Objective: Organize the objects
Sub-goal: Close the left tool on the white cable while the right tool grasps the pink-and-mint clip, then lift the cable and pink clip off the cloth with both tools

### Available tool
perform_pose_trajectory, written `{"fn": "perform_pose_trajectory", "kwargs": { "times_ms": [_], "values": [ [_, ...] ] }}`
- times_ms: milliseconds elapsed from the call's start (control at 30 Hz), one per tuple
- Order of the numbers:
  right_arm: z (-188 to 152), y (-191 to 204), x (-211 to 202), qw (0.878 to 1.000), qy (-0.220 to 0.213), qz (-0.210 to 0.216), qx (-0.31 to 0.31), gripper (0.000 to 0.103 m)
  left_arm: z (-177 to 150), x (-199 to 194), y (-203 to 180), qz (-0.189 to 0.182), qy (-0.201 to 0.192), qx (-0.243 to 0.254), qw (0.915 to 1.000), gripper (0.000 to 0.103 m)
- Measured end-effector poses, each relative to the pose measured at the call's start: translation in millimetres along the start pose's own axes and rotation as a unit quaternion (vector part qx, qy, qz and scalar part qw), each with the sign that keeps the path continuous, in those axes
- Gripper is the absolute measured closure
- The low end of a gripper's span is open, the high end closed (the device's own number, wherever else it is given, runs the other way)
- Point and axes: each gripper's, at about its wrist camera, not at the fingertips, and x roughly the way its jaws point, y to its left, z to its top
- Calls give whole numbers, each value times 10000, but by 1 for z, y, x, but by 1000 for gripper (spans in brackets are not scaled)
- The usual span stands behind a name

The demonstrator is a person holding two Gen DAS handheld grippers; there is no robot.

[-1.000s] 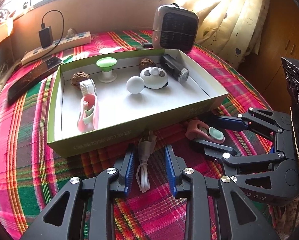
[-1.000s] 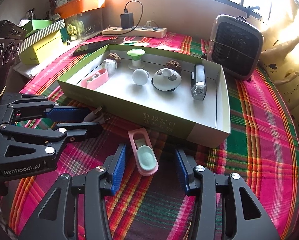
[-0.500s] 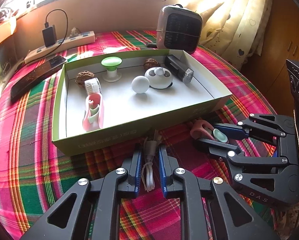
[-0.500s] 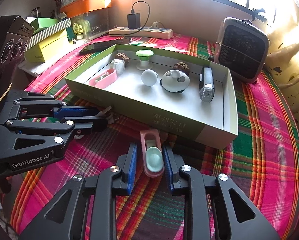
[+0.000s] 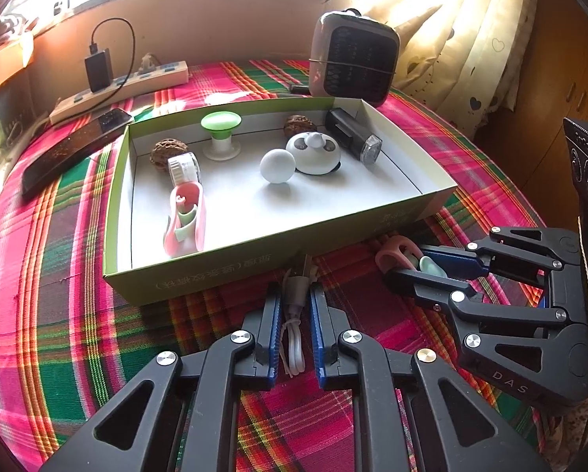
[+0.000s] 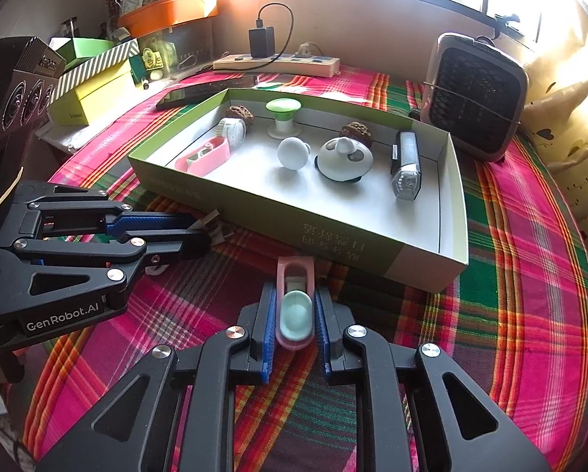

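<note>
Two claws sit low over the plaid-covered surface [image 6: 530, 275], each closed tight on something just outside the near wall of the green cardboard box [image 5: 254, 259]. The left claw [image 5: 296, 314] pinches a bundled white USB cable [image 5: 295, 330] lying on the cloth. The right claw [image 6: 294, 314] squeezes a pink case with a mint-green insert [image 6: 296, 306], also resting on the cloth. Inside the box lie a matching pink case [image 5: 185, 220], a white ball [image 5: 277, 165], a panda-faced gadget [image 5: 313, 153], a black bike light [image 5: 353, 141], two walnuts and a green-topped spool [image 5: 220, 133]. A small heater [image 5: 353, 59] stands beyond the far right corner.
</note>
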Motion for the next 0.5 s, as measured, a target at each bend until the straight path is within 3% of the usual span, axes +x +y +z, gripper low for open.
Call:
{"fn": "perform_pose_trajectory", "kwargs": {
  "times_ms": [500],
  "values": [
    [0, -3, -1, 10000, -14, 3, 87, 85, -1, -2, 0, 10, -4, -1, 10000, 92]
  ]
}}
